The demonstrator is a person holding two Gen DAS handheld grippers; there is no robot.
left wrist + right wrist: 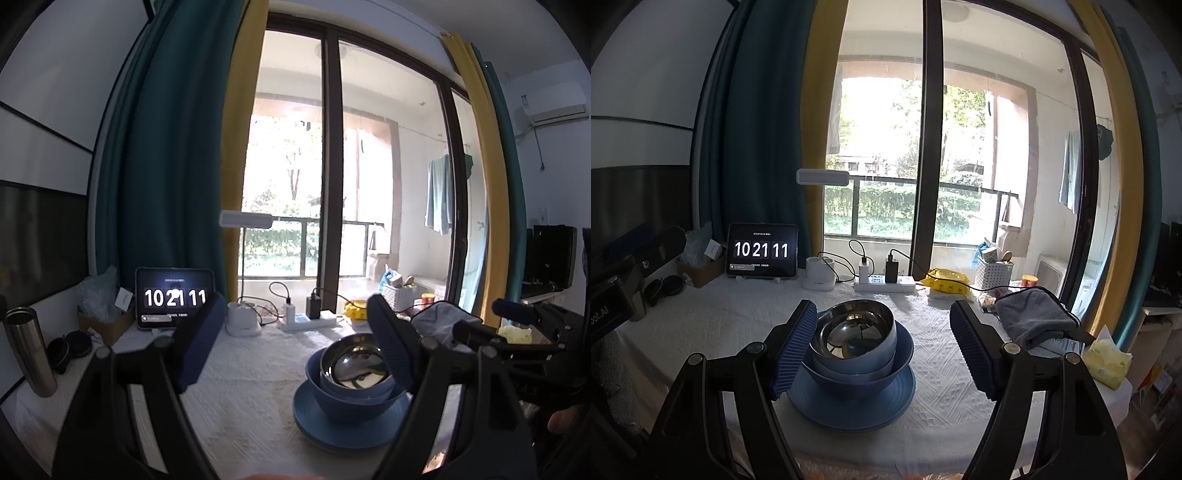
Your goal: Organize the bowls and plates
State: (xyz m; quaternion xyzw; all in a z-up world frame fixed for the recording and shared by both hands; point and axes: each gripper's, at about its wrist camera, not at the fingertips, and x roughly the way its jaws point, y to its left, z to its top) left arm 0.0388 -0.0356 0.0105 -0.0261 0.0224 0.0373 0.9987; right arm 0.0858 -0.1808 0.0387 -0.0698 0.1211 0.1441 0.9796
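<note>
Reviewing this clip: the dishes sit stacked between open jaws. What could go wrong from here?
1. The shiny steel bowl sits tilted inside the nested blue bowls on the blue plate; a sideways nudge could tip or slide it.
2. The right gripper has one pad beside the stack, so closing may push it rather than grasp.
3. The grey folded cloth and charger cables crowd the far side.

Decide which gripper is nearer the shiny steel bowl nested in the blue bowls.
Right. The right gripper faces the steel bowl, near its left pad; the left gripper sits off to the bowl's left.
</note>
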